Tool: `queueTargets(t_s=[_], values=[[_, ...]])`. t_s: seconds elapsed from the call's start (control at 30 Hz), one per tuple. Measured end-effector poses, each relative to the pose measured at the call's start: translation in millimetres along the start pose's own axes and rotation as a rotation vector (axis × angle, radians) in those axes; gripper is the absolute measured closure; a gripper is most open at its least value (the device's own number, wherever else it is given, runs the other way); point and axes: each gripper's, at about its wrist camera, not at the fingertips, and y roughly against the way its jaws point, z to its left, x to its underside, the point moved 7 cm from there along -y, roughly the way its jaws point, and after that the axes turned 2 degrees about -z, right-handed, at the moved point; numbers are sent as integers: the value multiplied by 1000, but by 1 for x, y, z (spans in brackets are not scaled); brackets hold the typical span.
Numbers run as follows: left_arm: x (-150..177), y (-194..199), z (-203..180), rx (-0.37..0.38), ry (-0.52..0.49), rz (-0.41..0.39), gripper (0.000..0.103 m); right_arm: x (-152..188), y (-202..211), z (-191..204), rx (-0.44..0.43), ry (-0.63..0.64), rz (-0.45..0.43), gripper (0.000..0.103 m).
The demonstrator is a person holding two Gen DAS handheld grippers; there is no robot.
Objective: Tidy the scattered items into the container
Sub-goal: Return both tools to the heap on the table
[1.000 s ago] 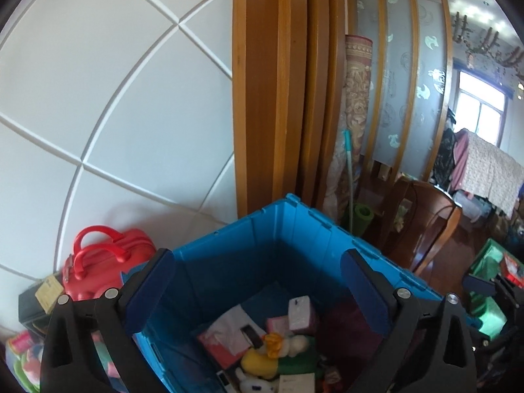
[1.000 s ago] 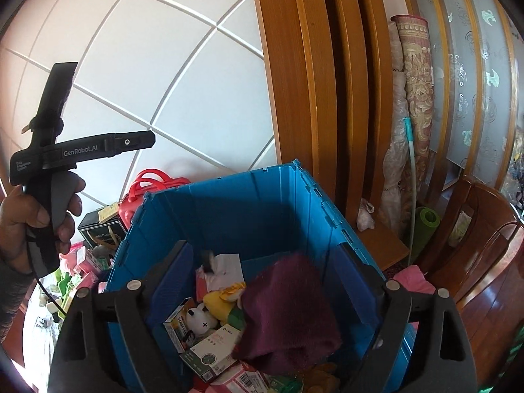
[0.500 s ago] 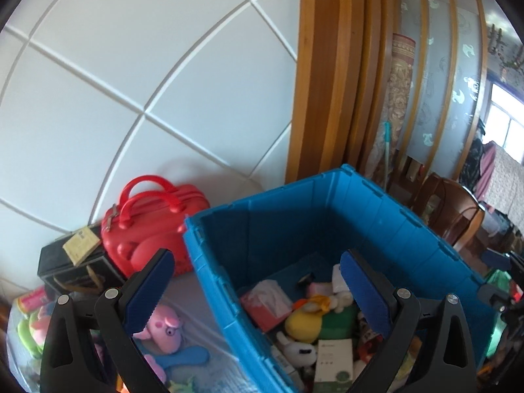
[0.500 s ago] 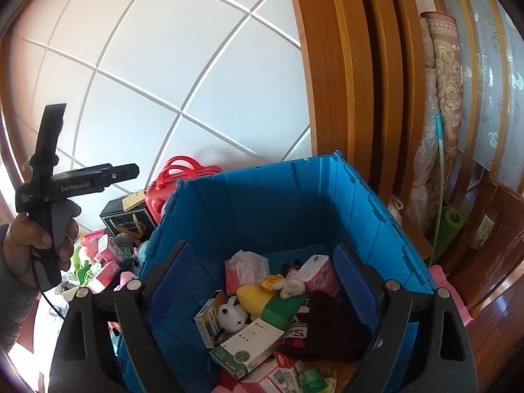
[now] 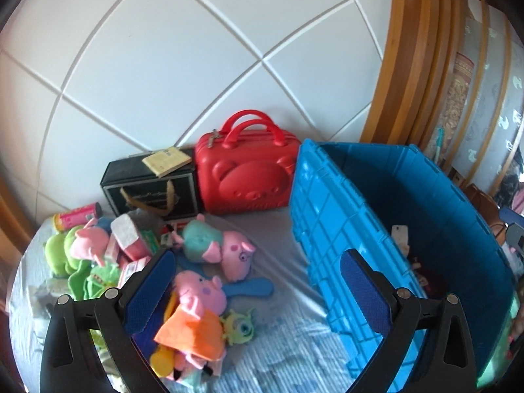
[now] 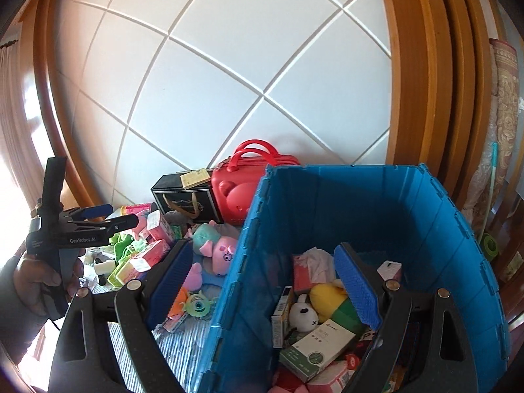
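The blue crate (image 5: pixel 330 229) stands at the right in the left wrist view and fills the middle of the right wrist view (image 6: pixel 249 281), with plush toys and boxes inside. My left gripper (image 5: pixel 257 275) is open and empty above scattered toys: a pink pig plush in an orange dress (image 5: pixel 193 314), a teal and pink pig plush (image 5: pixel 216 249), a small green one-eyed plush (image 5: pixel 240 326). My right gripper (image 6: pixel 263 275) is open and empty, straddling the crate's left wall. The left gripper also shows in the right wrist view (image 6: pixel 108 217), over the toy pile.
A red bear-face case (image 5: pixel 249 177) and a black gift bag (image 5: pixel 154 190) stand against the white tiled wall. Green plush, pink boxes (image 5: pixel 126 239) and a pink can (image 5: pixel 78 216) lie at the left. Wooden frame and rolled rug (image 6: pixel 501 131) at the right.
Both grippers swung left, away from over the crate. The left one now looks at the toy pile on the sheet. The dark red cloth seen at the right gripper earlier lies in the crate.
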Motion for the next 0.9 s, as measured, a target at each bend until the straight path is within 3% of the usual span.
queueTargets(t_s=[0.53, 0.9], values=[[128, 59, 205, -164, 163, 101, 1, 46, -43, 163, -88, 95, 105, 14], [194, 69, 295, -236, 188, 186, 1, 90, -98, 227, -95, 98, 216, 14]])
